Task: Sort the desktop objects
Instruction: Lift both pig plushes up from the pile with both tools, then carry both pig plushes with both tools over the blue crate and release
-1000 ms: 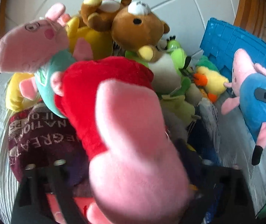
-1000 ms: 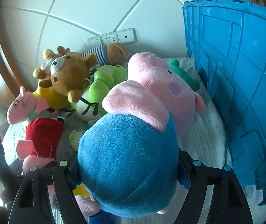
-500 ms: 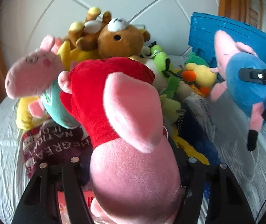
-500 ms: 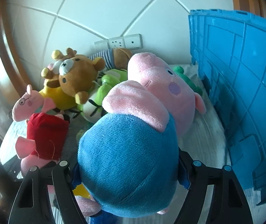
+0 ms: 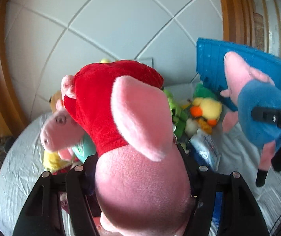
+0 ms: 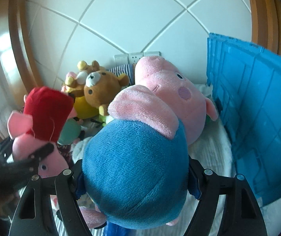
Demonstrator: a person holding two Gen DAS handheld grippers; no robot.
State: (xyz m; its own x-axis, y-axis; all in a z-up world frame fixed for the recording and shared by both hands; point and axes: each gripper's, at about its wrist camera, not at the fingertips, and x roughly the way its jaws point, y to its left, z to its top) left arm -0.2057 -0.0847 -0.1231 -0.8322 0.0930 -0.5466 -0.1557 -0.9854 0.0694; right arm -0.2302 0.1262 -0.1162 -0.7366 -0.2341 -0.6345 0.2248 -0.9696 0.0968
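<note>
Red pig plush (image 5: 118, 106) higher than before

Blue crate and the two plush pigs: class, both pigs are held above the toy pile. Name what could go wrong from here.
1. The left tool grips the red-dressed pig only at its soft pink end, so it may slip out.
2. The blue-shirted pig in the right tool hangs close to the blue crate wall and could catch on it.
3. A dropped pig would fall back among the brown bear and other toys.
</note>
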